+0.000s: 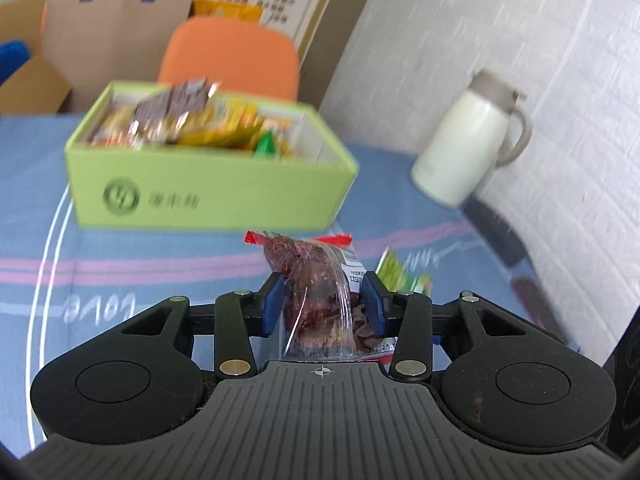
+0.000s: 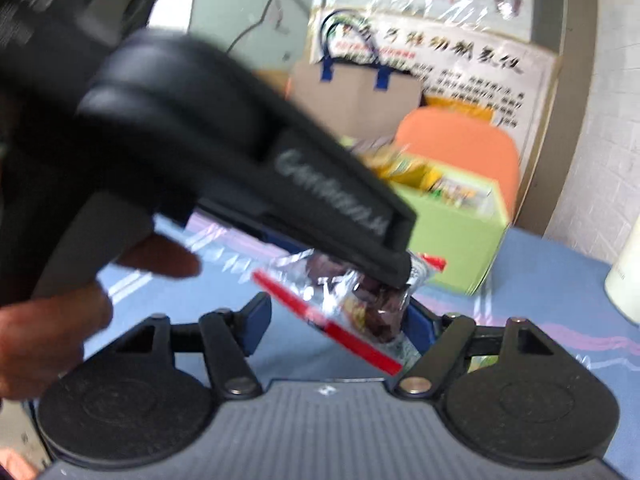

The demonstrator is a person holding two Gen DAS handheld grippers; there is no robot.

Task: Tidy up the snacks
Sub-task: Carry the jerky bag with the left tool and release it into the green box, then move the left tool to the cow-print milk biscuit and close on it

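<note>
My left gripper (image 1: 324, 304) is shut on a clear snack packet with red edges and dark red pieces (image 1: 316, 296), held above the blue tablecloth. A light green box (image 1: 200, 196) full of snack packets stands beyond it on the table. In the right wrist view the left gripper (image 2: 400, 268) crosses from the upper left, holding the same packet (image 2: 352, 304) between my right gripper's (image 2: 340, 320) spread blue fingers. The right gripper is open and holds nothing. The green box (image 2: 452, 240) shows behind.
A white thermos jug (image 1: 468, 140) stands on the table at the right, near the white wall. A green snack packet (image 1: 400, 272) lies on the cloth right of the left gripper. An orange chair (image 1: 232, 56) and a paper bag (image 1: 116, 20) stand behind the table.
</note>
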